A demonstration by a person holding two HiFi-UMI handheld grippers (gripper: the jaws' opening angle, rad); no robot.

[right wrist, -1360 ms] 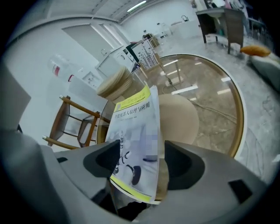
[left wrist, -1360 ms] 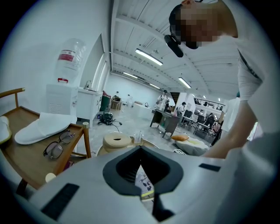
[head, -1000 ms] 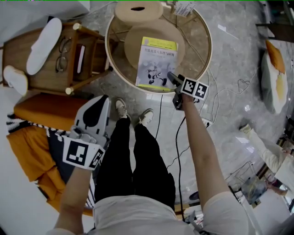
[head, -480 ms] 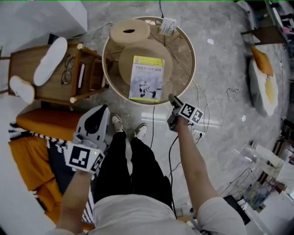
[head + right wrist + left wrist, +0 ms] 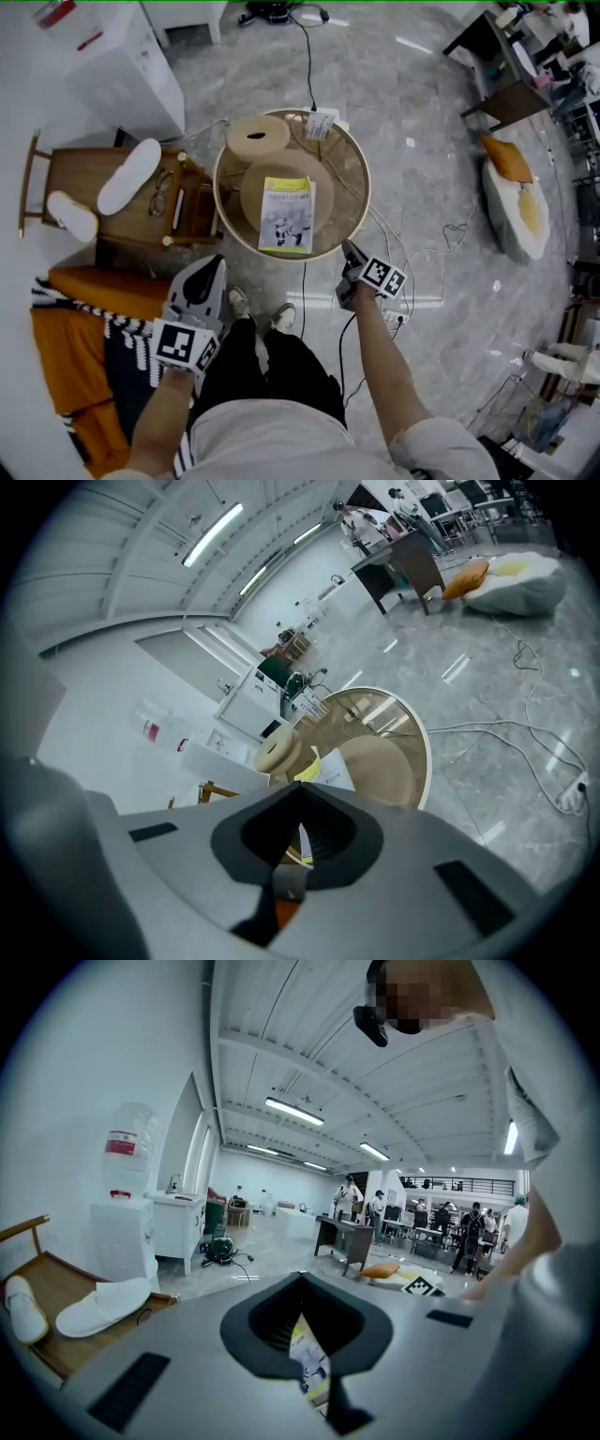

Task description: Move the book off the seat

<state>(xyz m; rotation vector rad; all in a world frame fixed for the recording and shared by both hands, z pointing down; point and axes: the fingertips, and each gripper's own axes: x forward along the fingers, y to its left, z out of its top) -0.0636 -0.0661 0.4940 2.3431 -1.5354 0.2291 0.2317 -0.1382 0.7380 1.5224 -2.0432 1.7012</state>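
The yellow-and-white paperback book (image 5: 287, 215) lies flat on the round beige seat (image 5: 251, 192) of a round cane-rimmed chair (image 5: 363, 192), and neither tool touches it. The right tool (image 5: 347, 248), dark with a black-and-white marker cube, hangs just outside the chair's near rim. The book is ahead of it and slightly to its left, clear of its tip. Its jaws have just been closing and now meet with nothing between them. In the right gripper view the book shows beyond the closed tip, resting on the seat.

The left tool (image 5: 217, 262), grey and black with its own marker cube, is held in front of the person's left leg, pointing towards the chair. Its jaws are pressed together and empty. The book is ahead of it and off to its right, well apart. Through the narrow slit behind the joined tips, the left gripper view catches a strip of the book's cover.

Beyond the book, as seen from both tools, a tan round disc with a centre hole (image 5: 258, 139) rests at the chair's far rim. Left of the left tool, two white slippers (image 5: 129, 187) lie on brown wooden furniture. A white power strip (image 5: 397, 317) lies on the grey marble floor (image 5: 441, 169) just right of the right tool.
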